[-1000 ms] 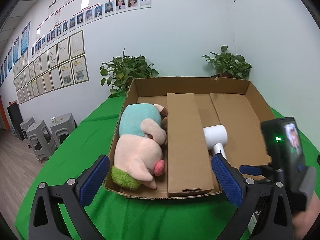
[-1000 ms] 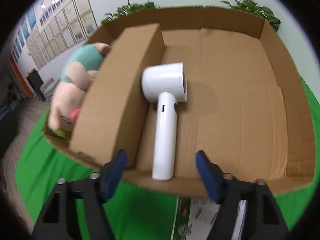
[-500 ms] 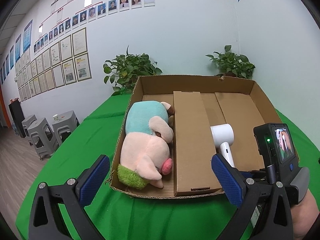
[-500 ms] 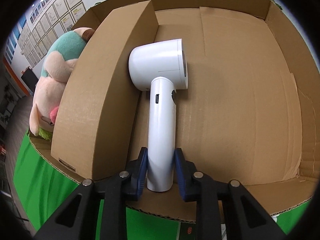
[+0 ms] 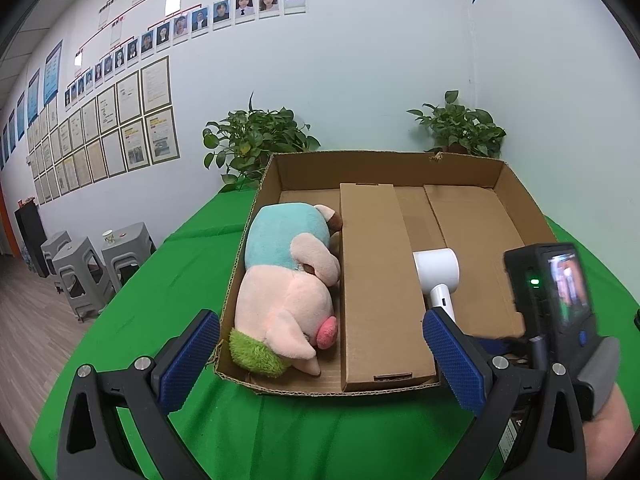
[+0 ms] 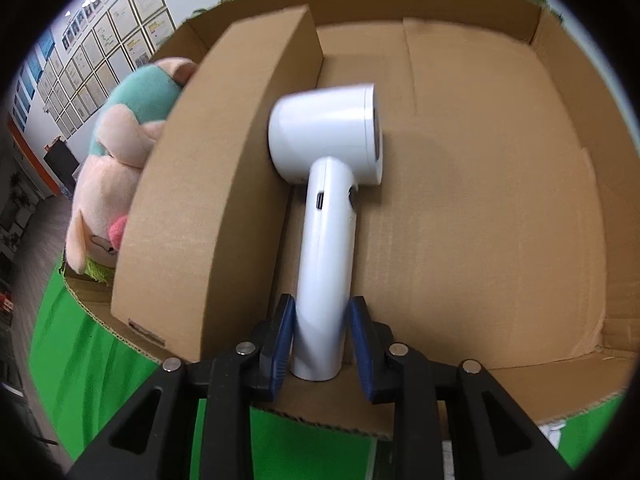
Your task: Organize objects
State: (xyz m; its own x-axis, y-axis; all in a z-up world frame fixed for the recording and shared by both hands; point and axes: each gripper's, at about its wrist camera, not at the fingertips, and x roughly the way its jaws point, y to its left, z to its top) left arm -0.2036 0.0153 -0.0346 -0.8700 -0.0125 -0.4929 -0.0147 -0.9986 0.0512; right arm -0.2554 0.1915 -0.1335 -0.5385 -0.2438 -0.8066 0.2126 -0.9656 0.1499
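Note:
A white hair dryer [image 6: 326,208] lies in the right part of an open cardboard box [image 6: 500,208], beside a tall cardboard divider [image 6: 224,184]. My right gripper [image 6: 322,340] is shut on the dryer's handle near its end. The dryer [image 5: 438,274] also shows in the left wrist view, with the right gripper's body [image 5: 556,304] beside it. A pink and teal plush pig [image 5: 290,280] lies in the box's left compartment. My left gripper [image 5: 320,360] is open and empty, in front of the box's near wall [image 5: 320,388].
The box sits on a green-covered table [image 5: 168,304]. Two potted plants [image 5: 252,140] stand behind it against the wall. Grey stools [image 5: 80,264] stand on the floor at the left. Printed paper [image 6: 552,436] lies on the table by the box's near right corner.
My right gripper moved in and shut on the dryer's handle, and the dryer now looks lifted and tilted slightly. The left gripper drew back a little and stayed open.

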